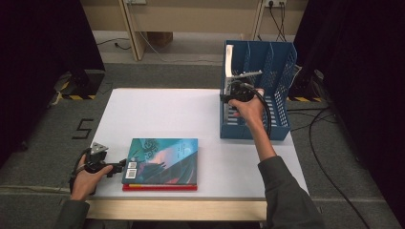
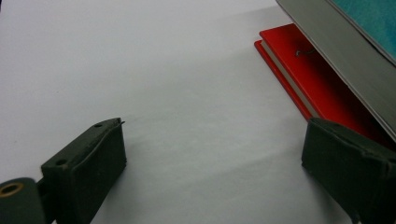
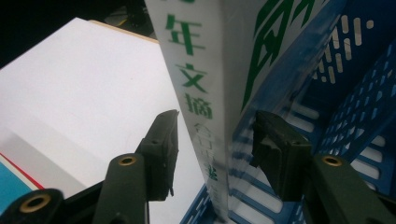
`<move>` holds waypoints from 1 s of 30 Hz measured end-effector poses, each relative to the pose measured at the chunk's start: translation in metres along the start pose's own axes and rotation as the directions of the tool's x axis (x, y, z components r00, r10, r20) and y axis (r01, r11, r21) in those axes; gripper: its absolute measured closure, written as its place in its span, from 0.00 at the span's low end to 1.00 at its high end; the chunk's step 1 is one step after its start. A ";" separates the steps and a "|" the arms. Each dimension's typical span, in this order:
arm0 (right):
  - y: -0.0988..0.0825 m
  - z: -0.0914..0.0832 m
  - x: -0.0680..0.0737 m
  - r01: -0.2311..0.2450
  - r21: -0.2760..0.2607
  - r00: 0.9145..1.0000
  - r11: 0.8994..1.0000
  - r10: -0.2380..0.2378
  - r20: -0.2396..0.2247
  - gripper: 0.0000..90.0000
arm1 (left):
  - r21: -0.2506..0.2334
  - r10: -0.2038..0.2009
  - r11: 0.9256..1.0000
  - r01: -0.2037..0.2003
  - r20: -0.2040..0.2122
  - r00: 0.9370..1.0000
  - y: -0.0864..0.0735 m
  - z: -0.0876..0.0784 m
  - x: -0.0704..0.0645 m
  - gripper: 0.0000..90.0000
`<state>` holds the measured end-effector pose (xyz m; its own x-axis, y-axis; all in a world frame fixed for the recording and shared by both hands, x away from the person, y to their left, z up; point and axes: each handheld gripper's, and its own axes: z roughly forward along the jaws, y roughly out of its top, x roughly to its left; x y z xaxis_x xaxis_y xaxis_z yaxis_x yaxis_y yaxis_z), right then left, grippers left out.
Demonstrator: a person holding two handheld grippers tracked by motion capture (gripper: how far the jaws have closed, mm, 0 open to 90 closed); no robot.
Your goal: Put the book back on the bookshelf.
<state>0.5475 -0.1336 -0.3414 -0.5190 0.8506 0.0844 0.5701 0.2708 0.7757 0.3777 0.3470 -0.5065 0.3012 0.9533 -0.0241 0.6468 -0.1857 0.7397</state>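
While both grippers' fingers stand open, the white book (image 3: 210, 93) between the right gripper (image 3: 215, 149) fingers may tip inside the blue rack (image 1: 277, 71).

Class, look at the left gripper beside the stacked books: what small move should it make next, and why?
Probably slide the left gripper forward onto the teal book. Its jaws stand open on the white table, and that book's raised edge overhangs the red book by one jaw.

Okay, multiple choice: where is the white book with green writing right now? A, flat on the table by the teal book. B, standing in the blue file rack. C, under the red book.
B: the white book stands upright in the blue file rack, between the open jaws of the right gripper.
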 end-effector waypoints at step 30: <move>-0.029 -0.026 -0.008 -0.045 -0.004 0.998 0.999 0.045 -0.039 0.38 | 0.001 0.001 1.000 -0.001 0.000 1.000 0.000 0.000 0.000 0.06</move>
<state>0.5185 -0.1605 -0.3482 -0.5175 0.8435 0.1438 0.5905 0.2303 0.7735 0.3776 0.3471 -0.5065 0.3020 0.9530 -0.0229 0.6472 -0.1874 0.7390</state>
